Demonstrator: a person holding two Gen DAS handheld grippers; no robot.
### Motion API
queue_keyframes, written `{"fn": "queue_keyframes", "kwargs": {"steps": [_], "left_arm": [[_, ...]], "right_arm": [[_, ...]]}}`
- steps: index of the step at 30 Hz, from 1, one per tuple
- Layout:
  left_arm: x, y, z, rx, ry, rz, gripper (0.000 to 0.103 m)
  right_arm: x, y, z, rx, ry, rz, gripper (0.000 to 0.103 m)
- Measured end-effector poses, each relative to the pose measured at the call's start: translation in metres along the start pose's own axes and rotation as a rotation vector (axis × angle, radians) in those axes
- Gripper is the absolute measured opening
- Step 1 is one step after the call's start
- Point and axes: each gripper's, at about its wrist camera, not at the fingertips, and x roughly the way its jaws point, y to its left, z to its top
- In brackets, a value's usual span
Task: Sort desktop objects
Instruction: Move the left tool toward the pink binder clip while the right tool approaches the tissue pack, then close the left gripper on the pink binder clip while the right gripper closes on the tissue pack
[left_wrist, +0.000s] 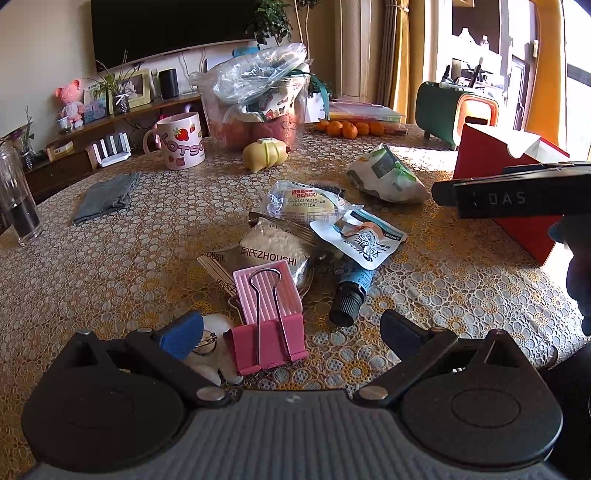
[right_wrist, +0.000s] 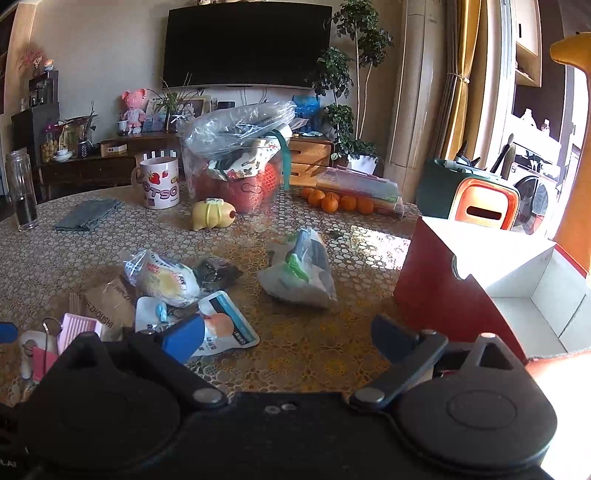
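Though hidden rightward, dropper bottle (left_wrist: 351, 295) leftward.

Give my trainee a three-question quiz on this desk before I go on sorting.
1. True or false: the pink binder clip lies between the left gripper's fingers.
2. Which item lies nearest the red box? A) strawberry mug B) green-and-white packet C) grey cloth
3. Fill in: the right gripper is ____.

Key: 1 true; 2 B; 3 open
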Motion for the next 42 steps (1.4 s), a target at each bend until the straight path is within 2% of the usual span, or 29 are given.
{"fn": "queue_keyframes", "kwargs": {"steps": [6,12,15,17,19,21,25,27,29,31,34,38,40,41,42], "left_arm": [[0.012,-0.001,0.0,0.008,0.019,0.029,0.102],[0.014,-0.003,-0.003,0.036,0.018,0.081,0.091],[0.01,-0.006,-0.007,0.063,0.008,0.114,0.083],[0.01,-0.005,-0.008,0.059,0.016,0.12,0.073],[0.01,-0.005,-0.008,0.058,0.017,0.126,0.072],[0.011,-0.005,-0.007,0.058,0.014,0.124,0.069],[0.015,-0.009,-0.008,0.077,0.014,0.127,0.067],[0.015,-0.01,-0.009,0.081,0.008,0.127,0.062],[0.016,-0.01,-0.009,0.087,-0.001,0.139,0.051],[0.016,-0.009,-0.009,0.083,-0.006,0.136,0.051],[0.016,-0.008,-0.01,0.086,-0.012,0.134,0.05],[0.015,-0.006,-0.009,0.075,-0.02,0.124,0.05],[0.015,-0.005,-0.008,0.071,-0.021,0.118,0.05],[0.015,-0.005,-0.008,0.066,-0.022,0.115,0.05],[0.014,-0.004,-0.008,0.06,-0.023,0.109,0.05]], "right_arm": [[0.039,-0.008,0.019,-0.011,-0.003,-0.014,0.097],[0.066,-0.008,0.026,-0.032,0.009,-0.01,0.097],[0.079,-0.011,0.028,-0.04,0.015,-0.011,0.096],[0.088,-0.015,0.032,-0.032,0.021,-0.014,0.096],[0.096,-0.017,0.034,-0.026,0.033,-0.014,0.095],[0.104,-0.017,0.035,-0.033,0.046,-0.012,0.09],[0.122,-0.018,0.037,-0.025,0.069,-0.023,0.09],[0.128,-0.019,0.037,-0.015,0.078,-0.018,0.089],[0.133,-0.019,0.036,-0.016,0.087,-0.022,0.089],[0.136,-0.019,0.037,-0.009,0.096,-0.015,0.088],[0.14,-0.019,0.036,0.003,0.11,-0.003,0.085],[0.145,-0.02,0.035,0.021,0.136,0.025,0.072],[0.146,-0.021,0.035,0.032,0.145,0.037,0.071],[0.146,-0.02,0.035,0.03,0.143,0.035,0.067],[0.146,-0.02,0.035,0.027,0.144,0.032,0.055]]}}
